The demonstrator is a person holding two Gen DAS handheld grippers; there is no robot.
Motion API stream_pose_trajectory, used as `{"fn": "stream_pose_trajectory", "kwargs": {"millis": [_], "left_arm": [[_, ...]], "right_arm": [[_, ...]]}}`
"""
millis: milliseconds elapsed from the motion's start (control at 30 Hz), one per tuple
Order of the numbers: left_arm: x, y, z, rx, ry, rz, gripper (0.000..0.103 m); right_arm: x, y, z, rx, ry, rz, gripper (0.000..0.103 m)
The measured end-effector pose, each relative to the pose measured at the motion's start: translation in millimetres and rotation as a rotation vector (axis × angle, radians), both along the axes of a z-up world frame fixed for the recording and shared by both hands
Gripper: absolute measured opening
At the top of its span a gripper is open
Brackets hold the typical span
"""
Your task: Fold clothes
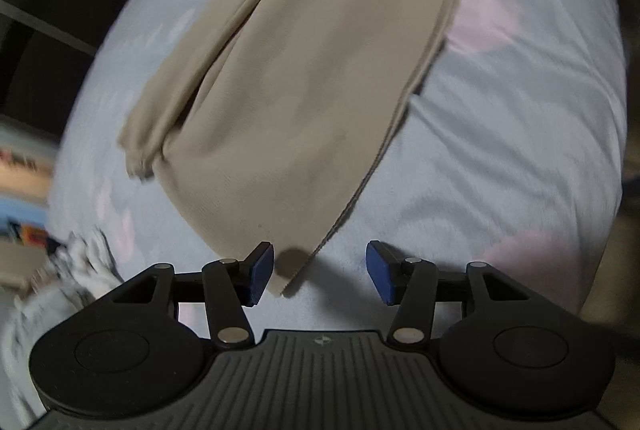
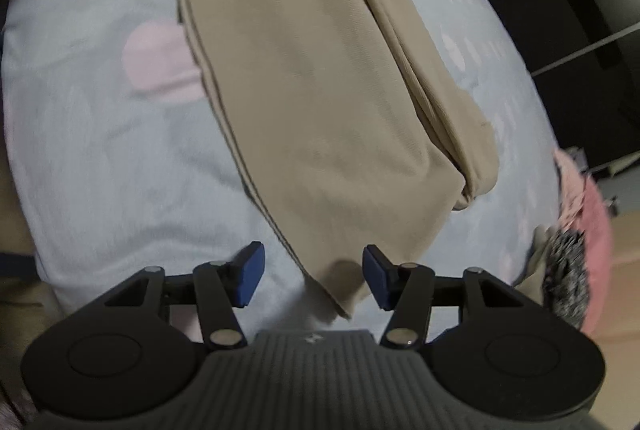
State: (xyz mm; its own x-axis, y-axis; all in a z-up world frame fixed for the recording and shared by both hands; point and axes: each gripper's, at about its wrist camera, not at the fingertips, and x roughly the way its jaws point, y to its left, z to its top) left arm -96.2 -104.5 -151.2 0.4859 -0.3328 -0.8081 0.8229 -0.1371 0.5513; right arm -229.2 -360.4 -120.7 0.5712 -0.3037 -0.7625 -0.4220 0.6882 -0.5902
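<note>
A beige garment (image 1: 288, 98) lies folded lengthwise on a pale blue bedsheet (image 1: 500, 150) with pink patches. In the left wrist view my left gripper (image 1: 320, 272) is open, its blue pads on either side of the garment's near corner, just above the sheet. In the right wrist view the same garment (image 2: 320, 90) runs away from me, and my right gripper (image 2: 314, 276) is open with the other near corner between its pads. A narrower folded strip (image 2: 432, 82) lies along the garment's right side. Neither gripper holds the cloth.
A white and grey cloth (image 1: 60, 290) lies at the left of the left wrist view. A pink and grey fuzzy item (image 2: 580, 238) sits at the bed's right edge. Dark shelving (image 2: 580, 30) stands beyond the bed (image 2: 100, 150).
</note>
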Motion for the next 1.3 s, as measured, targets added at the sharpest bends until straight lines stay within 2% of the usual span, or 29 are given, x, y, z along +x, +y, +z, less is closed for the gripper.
{"fn": "stream_pose_trajectory", "kwargs": {"millis": [200,333,433,467,533,567,600,633,667,700,733,767,900,1033,1167,1300], "left_arm": [[-8.2,1.6,-14.6,-0.020,-0.123,-0.050,0.065],[-10.8,-1.7,-24.2,-0.042,-0.210,-0.072,0.067],[-12.8,-4.1,-31.4,-0.058,-0.274,-0.088,0.072],[-13.5,-4.9,-33.8,-0.063,-0.296,-0.094,0.071],[-14.8,-6.5,-38.7,-0.074,-0.339,-0.104,0.057],[-15.5,-7.2,-40.4,-0.078,-0.357,-0.109,0.041],[-16.3,-6.9,-38.3,-0.077,-0.354,-0.106,0.028],[-17.2,-6.6,-36.1,-0.076,-0.351,-0.103,0.024],[-18.0,-6.3,-33.9,-0.075,-0.348,-0.100,0.018],[-18.8,-5.9,-31.8,-0.074,-0.345,-0.097,0.013],[-19.7,-5.6,-29.6,-0.073,-0.342,-0.095,0.010],[-20.5,-5.3,-27.4,-0.072,-0.339,-0.092,0.006],[-23.6,-4.0,-17.8,-0.070,-0.325,-0.079,0.002],[-23.8,-0.2,26.0,-0.156,-0.261,-0.002,0.002],[-24.8,5.9,81.6,-0.261,-0.189,0.062,0.001],[-32.9,18.3,120.4,-0.285,-0.105,0.074,0.001]], "right_arm": [[-5.2,8.8,-15.1,-0.140,-0.017,0.090,0.057],[-8.4,17.7,-28.1,-0.248,-0.027,0.180,0.056],[-7.3,19.6,-33.9,-0.292,-0.053,0.212,0.056],[-6.9,19.4,-34.3,-0.298,-0.062,0.214,0.056],[-6.7,18.9,-35.8,-0.321,-0.087,0.225,0.056],[-6.8,19.0,-37.0,-0.334,-0.098,0.231,0.055],[-7.1,19.6,-38.6,-0.347,-0.105,0.237,0.053],[-7.7,20.3,-40.2,-0.356,-0.107,0.243,0.047],[-8.2,21.0,-41.8,-0.366,-0.109,0.249,0.034],[-9.2,21.9,-43.6,-0.378,-0.109,0.257,0.028],[-11.1,23.2,-45.2,-0.396,-0.108,0.268,0.013],[-12.7,23.8,-45.9,-0.414,-0.110,0.276,0.005],[-10.9,17.5,-23.9,-0.387,-0.162,0.225,0.002],[-7.2,7.7,9.9,-0.340,-0.229,0.148,0.002],[-11.9,1.3,62.0,-0.281,-0.315,0.065,0.002],[-27.8,6.1,102.8,-0.216,-0.338,0.032,0.002]]}}
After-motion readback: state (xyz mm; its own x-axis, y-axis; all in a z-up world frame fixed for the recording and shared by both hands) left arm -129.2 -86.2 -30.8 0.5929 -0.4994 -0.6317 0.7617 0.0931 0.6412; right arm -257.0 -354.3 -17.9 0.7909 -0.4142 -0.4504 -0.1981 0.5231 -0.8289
